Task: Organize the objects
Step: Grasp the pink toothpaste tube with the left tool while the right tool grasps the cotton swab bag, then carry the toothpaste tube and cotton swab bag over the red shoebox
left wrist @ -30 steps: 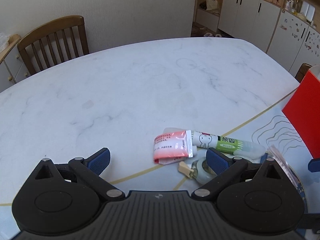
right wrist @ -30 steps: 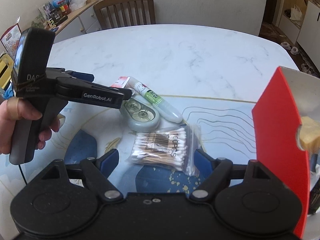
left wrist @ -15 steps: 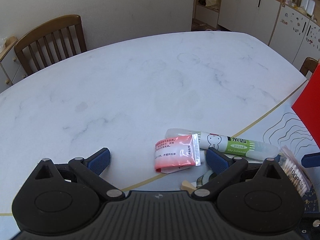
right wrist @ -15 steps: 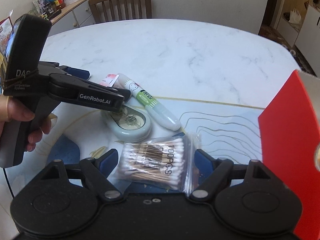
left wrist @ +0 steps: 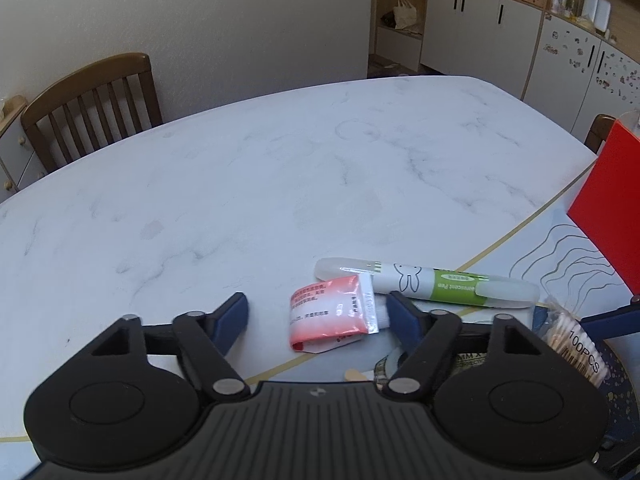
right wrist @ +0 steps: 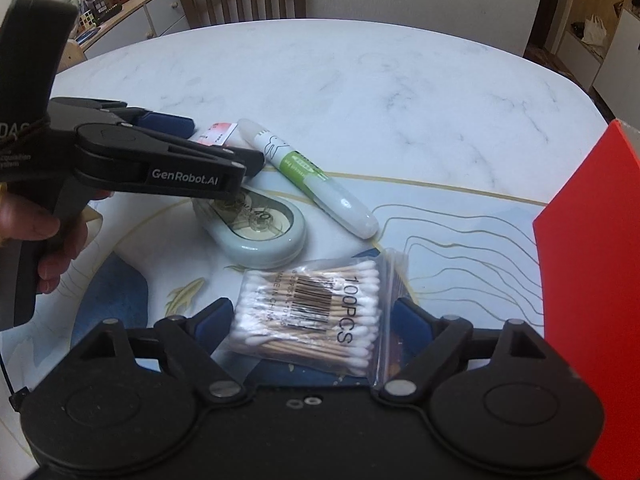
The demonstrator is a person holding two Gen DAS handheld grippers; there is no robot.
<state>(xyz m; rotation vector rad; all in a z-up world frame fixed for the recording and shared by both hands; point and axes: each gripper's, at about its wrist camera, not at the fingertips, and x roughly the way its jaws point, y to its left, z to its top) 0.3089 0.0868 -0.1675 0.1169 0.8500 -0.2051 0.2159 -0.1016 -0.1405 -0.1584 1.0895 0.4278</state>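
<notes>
My left gripper (left wrist: 318, 312) is open, and a pink-and-white sachet (left wrist: 330, 316) lies on the table between its fingers. A white-and-green pen (left wrist: 428, 284) lies just beyond the sachet. My right gripper (right wrist: 310, 312) is open around a clear bag of cotton swabs (right wrist: 316, 316). A grey tape dispenser (right wrist: 256, 232) sits between the swabs and the pen (right wrist: 312, 176). In the right wrist view the left gripper (right wrist: 224, 152) hovers over the sachet (right wrist: 216, 134) and the dispenser. The swabs also show in the left wrist view (left wrist: 576, 344).
A red box (right wrist: 592, 280) stands at the right on a patterned mat (right wrist: 460, 232); it also shows in the left wrist view (left wrist: 608, 200). The marble table (left wrist: 280, 180) stretches beyond. A wooden chair (left wrist: 92, 108) and white cabinets (left wrist: 480, 28) stand past it.
My left gripper has moved forward and up, so the sachet now lies between its fingers. My right gripper has moved forward and now straddles the swab bag.
</notes>
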